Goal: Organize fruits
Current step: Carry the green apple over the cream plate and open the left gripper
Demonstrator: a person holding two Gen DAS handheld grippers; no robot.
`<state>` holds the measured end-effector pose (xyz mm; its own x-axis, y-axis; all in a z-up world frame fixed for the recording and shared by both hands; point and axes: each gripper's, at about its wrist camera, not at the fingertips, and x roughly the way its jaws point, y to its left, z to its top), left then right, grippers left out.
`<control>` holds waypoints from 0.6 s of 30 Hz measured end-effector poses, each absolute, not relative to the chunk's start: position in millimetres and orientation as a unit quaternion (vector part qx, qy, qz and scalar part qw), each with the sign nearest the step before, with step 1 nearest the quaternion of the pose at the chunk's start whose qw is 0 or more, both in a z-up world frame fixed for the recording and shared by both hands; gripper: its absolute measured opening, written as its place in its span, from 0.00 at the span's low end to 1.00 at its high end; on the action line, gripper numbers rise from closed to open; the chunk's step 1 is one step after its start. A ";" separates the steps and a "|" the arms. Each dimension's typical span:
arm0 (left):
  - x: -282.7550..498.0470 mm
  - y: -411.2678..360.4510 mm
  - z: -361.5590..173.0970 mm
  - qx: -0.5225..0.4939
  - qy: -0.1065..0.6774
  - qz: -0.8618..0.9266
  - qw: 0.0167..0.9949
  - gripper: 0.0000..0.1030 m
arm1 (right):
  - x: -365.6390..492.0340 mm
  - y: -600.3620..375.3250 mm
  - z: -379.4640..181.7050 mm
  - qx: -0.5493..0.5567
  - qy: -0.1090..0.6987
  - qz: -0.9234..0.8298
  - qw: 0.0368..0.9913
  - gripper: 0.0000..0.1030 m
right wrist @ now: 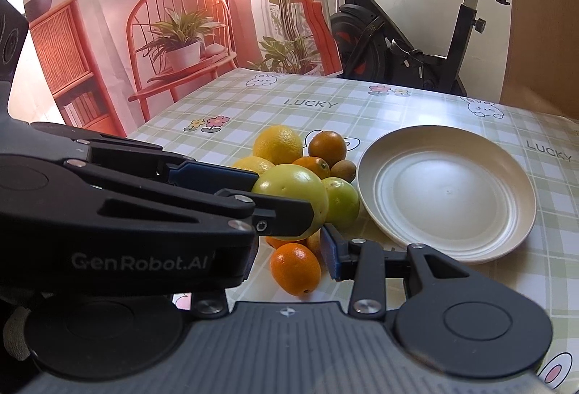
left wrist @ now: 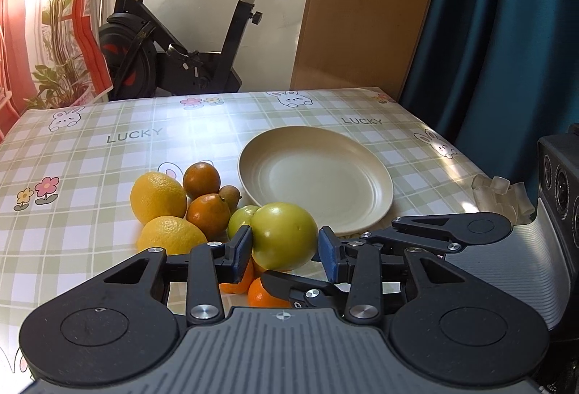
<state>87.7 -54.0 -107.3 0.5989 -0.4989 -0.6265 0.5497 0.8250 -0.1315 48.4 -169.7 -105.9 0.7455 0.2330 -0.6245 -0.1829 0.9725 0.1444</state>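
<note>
The left tongs (left wrist: 284, 249) are clamped on a large green fruit (left wrist: 283, 235) just above the pile; the right tongs (right wrist: 327, 251) look closed, apparently empty. Carry it level over the cream plate (left wrist: 376, 213), lower, then release.

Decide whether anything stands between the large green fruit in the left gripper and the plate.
Nothing visible does. The large green fruit, held by the left gripper, is just in front of the plate; the smaller green fruit lies off to one side.
</note>
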 end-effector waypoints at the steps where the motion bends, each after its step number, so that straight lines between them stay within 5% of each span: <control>1: 89.4 -56.1 -107.0 0.039 0.338 -0.295 0.893 0.41 | 49.0 -171.4 -105.8 0.038 0.338 0.109 0.934 0.39; 18: 164.9 -104.7 -117.4 0.029 0.357 -0.320 0.877 0.41 | 92.1 -216.5 -114.9 0.022 0.338 0.070 0.938 0.39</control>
